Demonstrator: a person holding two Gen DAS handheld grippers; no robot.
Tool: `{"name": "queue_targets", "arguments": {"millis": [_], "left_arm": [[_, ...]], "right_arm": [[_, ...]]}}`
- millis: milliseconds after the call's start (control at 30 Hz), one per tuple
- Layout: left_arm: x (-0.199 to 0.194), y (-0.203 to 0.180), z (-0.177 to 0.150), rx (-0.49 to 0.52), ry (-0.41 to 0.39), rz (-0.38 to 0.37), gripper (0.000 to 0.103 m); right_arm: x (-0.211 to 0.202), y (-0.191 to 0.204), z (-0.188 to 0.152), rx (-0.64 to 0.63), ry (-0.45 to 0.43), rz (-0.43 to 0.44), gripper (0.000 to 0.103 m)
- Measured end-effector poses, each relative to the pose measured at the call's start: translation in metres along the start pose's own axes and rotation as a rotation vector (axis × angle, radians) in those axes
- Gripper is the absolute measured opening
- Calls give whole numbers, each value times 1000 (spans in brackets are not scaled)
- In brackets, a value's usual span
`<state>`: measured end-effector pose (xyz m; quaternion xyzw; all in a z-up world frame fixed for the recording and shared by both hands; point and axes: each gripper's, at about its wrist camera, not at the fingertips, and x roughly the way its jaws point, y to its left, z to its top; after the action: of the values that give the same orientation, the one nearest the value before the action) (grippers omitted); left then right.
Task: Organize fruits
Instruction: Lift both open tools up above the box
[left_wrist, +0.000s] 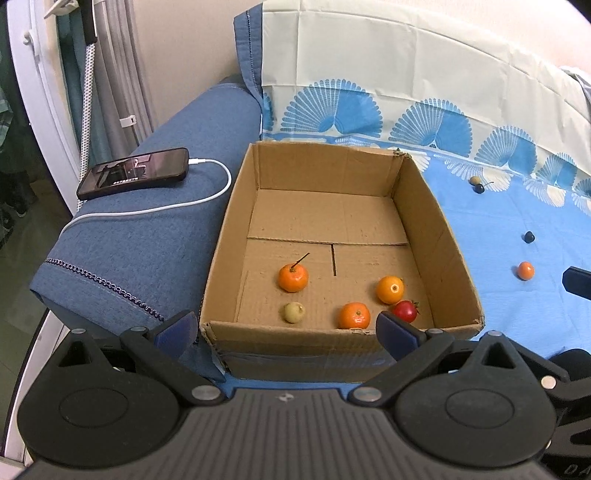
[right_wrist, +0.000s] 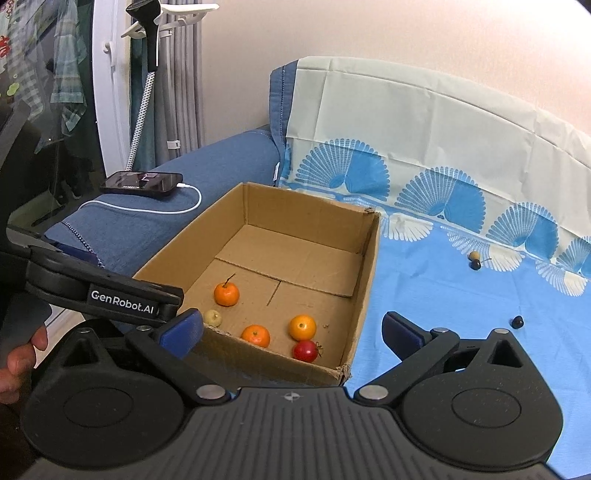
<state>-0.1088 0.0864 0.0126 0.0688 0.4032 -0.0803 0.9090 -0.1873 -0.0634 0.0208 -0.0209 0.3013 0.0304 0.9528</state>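
An open cardboard box (left_wrist: 325, 206) (right_wrist: 369, 258) sits on a blue patterned sheet. Inside lie several fruits: a stemmed orange (left_wrist: 293, 277) (right_wrist: 226, 294), two more oranges (left_wrist: 354, 315) (left_wrist: 390, 289), a red fruit (left_wrist: 405, 311) (right_wrist: 305, 350) and a pale small fruit (left_wrist: 294, 312) (right_wrist: 213, 317). On the sheet to the right lie a small orange (left_wrist: 525, 270), a dark fruit (left_wrist: 529, 237) (right_wrist: 516, 322) and a tan and dark pair (left_wrist: 477, 184) (right_wrist: 474, 260). My left gripper (left_wrist: 286, 328) is open and empty at the box's near wall. My right gripper (right_wrist: 291, 330) is open and empty over the box's near right corner.
A phone (left_wrist: 135, 172) (right_wrist: 142, 181) on a white cable lies on the blue sofa armrest (left_wrist: 147, 240) left of the box. The sheet drapes up the sofa back (left_wrist: 406, 66). A door frame and hanging clothes stand at the far left.
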Motion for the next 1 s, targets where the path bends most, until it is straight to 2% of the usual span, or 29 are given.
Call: {"name": "queue_targets", "arguments": {"millis": [1000], "left_arm": [[23, -3, 7, 13, 58, 1, 103]], "right_arm": [[27, -6, -1, 35, 46, 3, 102]]}}
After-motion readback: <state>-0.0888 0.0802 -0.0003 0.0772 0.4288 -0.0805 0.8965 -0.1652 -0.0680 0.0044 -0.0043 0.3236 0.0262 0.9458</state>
